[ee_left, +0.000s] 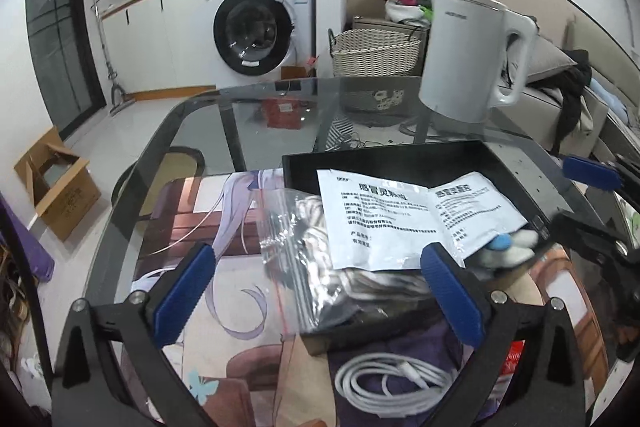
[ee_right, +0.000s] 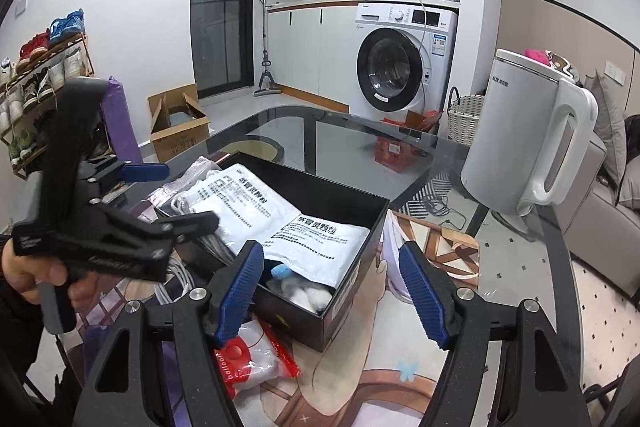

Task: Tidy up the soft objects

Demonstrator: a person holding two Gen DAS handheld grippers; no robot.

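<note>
A black box (ee_left: 404, 157) (ee_right: 352, 291) stands on the printed mat on a glass table. In it lie two white medicine sachets (ee_left: 380, 219) (ee_right: 316, 243), a clear zip bag with cables (ee_left: 312, 267) and white and blue cotton balls (ee_left: 508, 247) (ee_right: 300, 287). My left gripper (ee_left: 316, 291) is open over the near edge of the box, around the zip bag without gripping it. My right gripper (ee_right: 332, 287) is open and empty above the box's near corner. A red and white balloon packet (ee_right: 252, 359) lies on the mat beside the box. A coiled white cable (ee_left: 392, 383) lies in front of the box.
A white kettle (ee_left: 472, 51) (ee_right: 532, 139) stands at the table's far right. The glass table edge (ee_left: 160, 147) curves on the left. On the floor beyond are a cardboard box (ee_left: 56, 183), a washing machine (ee_left: 256, 23) and a wicker basket (ee_left: 376, 53).
</note>
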